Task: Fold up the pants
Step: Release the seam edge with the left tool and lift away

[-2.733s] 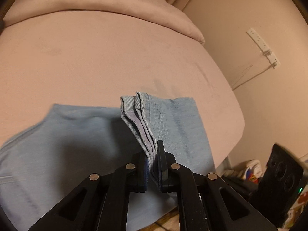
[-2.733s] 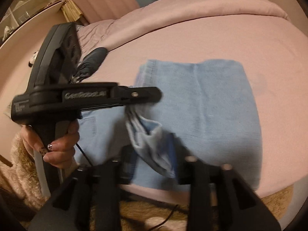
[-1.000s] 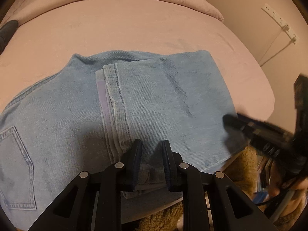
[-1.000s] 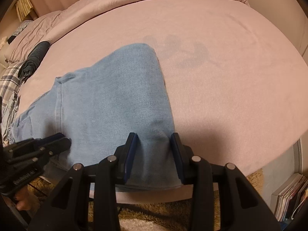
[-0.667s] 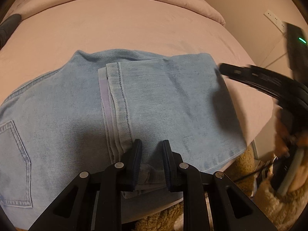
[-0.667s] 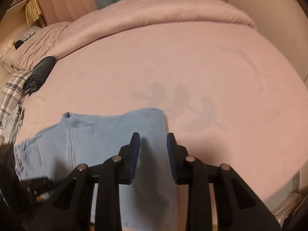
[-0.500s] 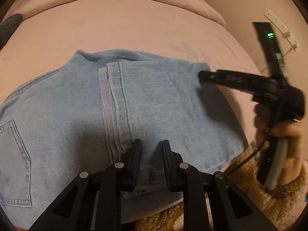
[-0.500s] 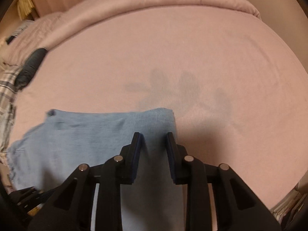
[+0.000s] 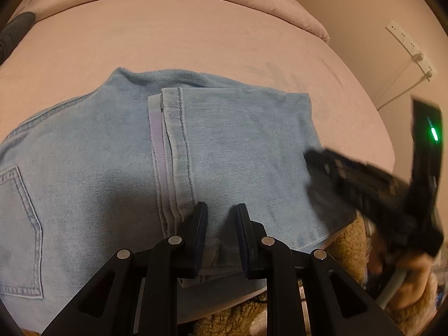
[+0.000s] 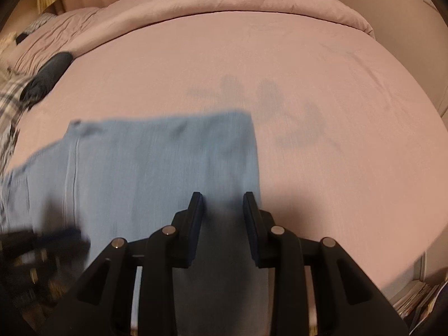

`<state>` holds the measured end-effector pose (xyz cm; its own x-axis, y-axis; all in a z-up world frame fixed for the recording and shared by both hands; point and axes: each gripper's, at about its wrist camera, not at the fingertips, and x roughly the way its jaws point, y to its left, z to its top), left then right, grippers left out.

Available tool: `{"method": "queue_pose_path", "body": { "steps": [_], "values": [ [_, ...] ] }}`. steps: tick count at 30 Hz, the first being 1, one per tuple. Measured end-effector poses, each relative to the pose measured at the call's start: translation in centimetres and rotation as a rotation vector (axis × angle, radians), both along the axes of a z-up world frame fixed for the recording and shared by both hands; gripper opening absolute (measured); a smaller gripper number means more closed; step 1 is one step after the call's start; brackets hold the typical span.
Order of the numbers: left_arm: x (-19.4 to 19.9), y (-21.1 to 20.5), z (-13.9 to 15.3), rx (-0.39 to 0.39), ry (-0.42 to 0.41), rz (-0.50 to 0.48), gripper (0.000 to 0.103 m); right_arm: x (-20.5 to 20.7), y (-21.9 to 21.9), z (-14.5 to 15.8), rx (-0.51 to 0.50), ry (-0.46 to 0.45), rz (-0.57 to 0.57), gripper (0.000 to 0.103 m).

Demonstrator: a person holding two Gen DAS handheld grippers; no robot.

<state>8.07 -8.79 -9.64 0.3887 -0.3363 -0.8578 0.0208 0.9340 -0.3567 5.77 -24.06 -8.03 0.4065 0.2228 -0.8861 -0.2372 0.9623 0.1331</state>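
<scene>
Since a moment ago, our right gripper [image 9: 316, 165] has swung from up by the wall down onto the right edge of the pants [image 9: 238, 145]. Its jaws have just been closing a little, with nothing squeezed between them.

From our left wrist camera, we see the light blue pants lying folded on the pink bed [image 9: 196, 36], close to the near edge. The leg ends with their stitched hem [image 9: 179, 145] lie on top of the seat part. A back pocket [image 9: 19, 224] shows at the far left. Our left gripper [image 9: 219, 210] sits at the near edge of the pants, just right of the hem. Its jaws stand a small way apart with cloth between them, but the pads do not press on it. A white power strip [image 9: 411, 47] hangs on the wall at the right.

From our right wrist camera, the picture is blurry. We see our right gripper [image 10: 222, 198] over the right end of the pants [image 10: 156, 156]. Its jaws are a bit apart and hold nothing. Our left gripper [image 10: 47, 240] is a dark blur at the lower left. A dark rolled thing [image 10: 47, 75] lies on the bed at the far left.
</scene>
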Motion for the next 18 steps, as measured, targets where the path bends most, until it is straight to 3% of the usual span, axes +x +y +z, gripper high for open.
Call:
{"method": "queue_pose_path", "body": {
  "steps": [7, 18],
  "values": [
    [-0.2, 0.7, 0.0, -0.016, 0.004, -0.002, 0.02, -4.4, -1.9, 0.3, 0.008, 0.024, -0.028, 0.03],
    [-1.1, 2.6, 0.7, -0.079, 0.02, 0.025, 0.02, -4.8, -1.4, 0.4, 0.026, 0.06, -0.056, 0.029]
  ]
}}
